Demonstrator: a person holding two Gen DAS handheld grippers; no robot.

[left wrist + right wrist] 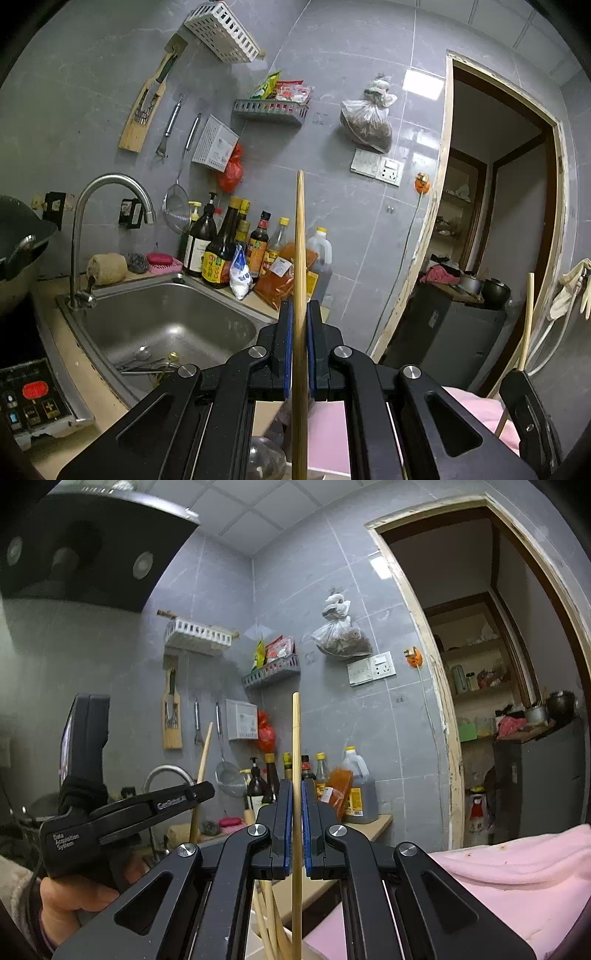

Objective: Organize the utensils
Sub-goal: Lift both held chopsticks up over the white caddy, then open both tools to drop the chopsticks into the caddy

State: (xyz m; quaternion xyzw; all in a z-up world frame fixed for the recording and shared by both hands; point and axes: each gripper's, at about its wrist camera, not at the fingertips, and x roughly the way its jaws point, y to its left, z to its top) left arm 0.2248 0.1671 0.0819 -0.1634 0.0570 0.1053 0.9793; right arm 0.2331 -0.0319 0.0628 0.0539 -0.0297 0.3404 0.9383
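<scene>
With each chopstick (pixel 300 258) (pixel 296 775) clamped upright between the closed pads of the left gripper (pixel 300 317) and right gripper (pixel 296 797), right of the sink (pixel 162 321), we should lower both vertically, without tilting, toward the chopsticks (pixel 271 923) bundled below.

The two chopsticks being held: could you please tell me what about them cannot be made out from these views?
- Left wrist view: lower end of the left chopstick is cut off by the bottom edge.
- Right wrist view: lower end of the right chopstick is likewise cut off.
- Either view: whatever container stands below is hidden by the gripper bodies.
</scene>
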